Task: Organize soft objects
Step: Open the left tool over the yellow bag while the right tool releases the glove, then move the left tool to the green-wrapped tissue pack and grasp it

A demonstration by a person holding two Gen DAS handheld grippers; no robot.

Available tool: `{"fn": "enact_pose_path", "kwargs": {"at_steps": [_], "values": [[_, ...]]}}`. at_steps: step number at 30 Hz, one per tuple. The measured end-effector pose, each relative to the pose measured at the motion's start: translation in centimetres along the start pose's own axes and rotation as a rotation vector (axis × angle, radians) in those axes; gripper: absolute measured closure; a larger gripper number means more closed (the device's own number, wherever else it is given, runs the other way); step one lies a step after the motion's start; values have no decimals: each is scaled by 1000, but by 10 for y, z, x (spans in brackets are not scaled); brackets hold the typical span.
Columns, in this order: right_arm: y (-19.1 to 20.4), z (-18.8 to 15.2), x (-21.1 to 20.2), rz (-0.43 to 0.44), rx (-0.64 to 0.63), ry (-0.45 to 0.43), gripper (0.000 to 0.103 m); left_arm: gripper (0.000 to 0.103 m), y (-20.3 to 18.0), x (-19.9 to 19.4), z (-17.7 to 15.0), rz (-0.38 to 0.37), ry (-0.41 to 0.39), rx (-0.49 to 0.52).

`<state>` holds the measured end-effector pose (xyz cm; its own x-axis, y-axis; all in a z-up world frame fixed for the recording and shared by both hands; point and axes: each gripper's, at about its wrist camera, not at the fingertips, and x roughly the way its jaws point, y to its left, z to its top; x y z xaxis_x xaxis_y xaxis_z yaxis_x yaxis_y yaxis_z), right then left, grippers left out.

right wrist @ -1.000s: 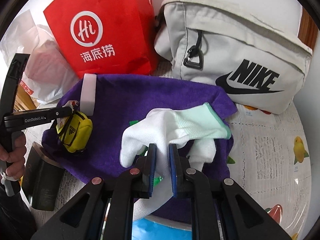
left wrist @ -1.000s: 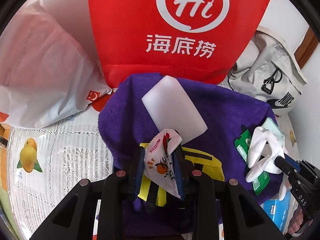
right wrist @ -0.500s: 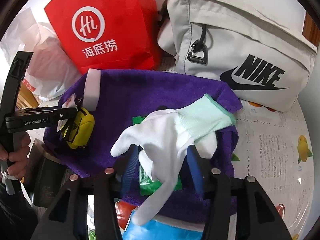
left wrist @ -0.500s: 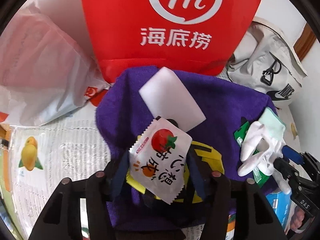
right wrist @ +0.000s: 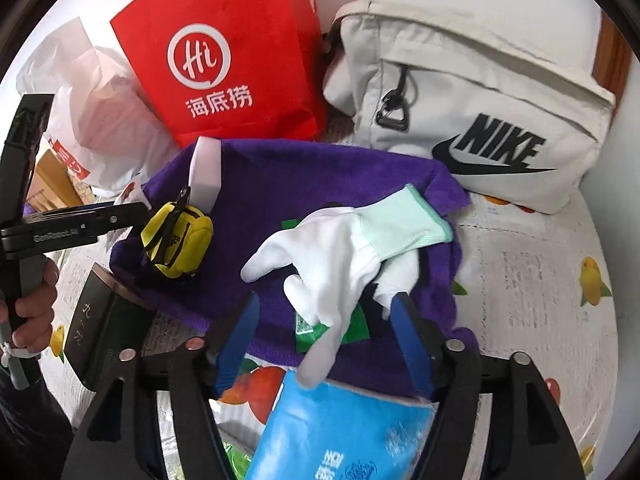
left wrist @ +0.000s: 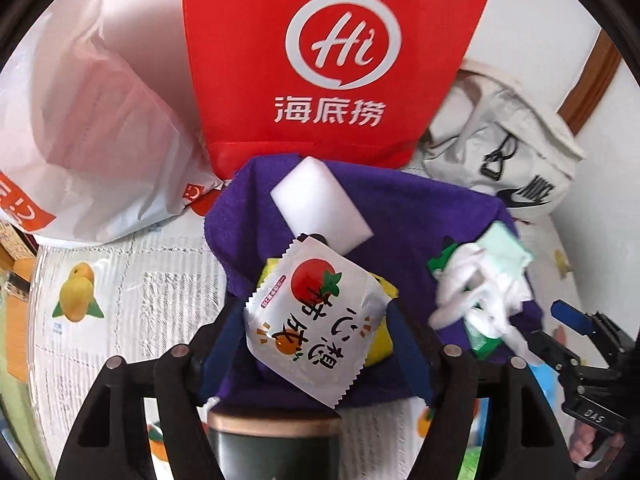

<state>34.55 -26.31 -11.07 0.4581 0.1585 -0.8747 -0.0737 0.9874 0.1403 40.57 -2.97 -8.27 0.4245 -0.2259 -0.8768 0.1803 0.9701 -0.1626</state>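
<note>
A purple towel lies on the table. On it are a white foam block, a yellow pouch, a white snack packet with a tomato, a white glove with a mint cuff and a green sachet. My left gripper is open; the packet lies loose on the pouch between its fingers. My right gripper is open around the glove's fingers, not gripping.
A red paper bag and a white plastic bag stand behind the towel. A grey Nike bag sits at the back right. A blue tissue pack and a dark box lie at the front edge.
Both grippers opened and drew back. The left let go of the snack packet, which now lies flat on the yellow pouch. The right let go of the white glove.
</note>
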Motion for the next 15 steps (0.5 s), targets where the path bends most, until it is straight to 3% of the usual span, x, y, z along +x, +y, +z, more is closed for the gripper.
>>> {"fn": "enact_pose_path", "kwargs": {"at_steps": [9,15], "values": [[5,-19,-40,-4,9,-53,28,30,-1,-36,-14,9,-37,6],[16,-44,-70,0,4,-69,28,30,-1,-64,-44,-16,-79,10]]}}
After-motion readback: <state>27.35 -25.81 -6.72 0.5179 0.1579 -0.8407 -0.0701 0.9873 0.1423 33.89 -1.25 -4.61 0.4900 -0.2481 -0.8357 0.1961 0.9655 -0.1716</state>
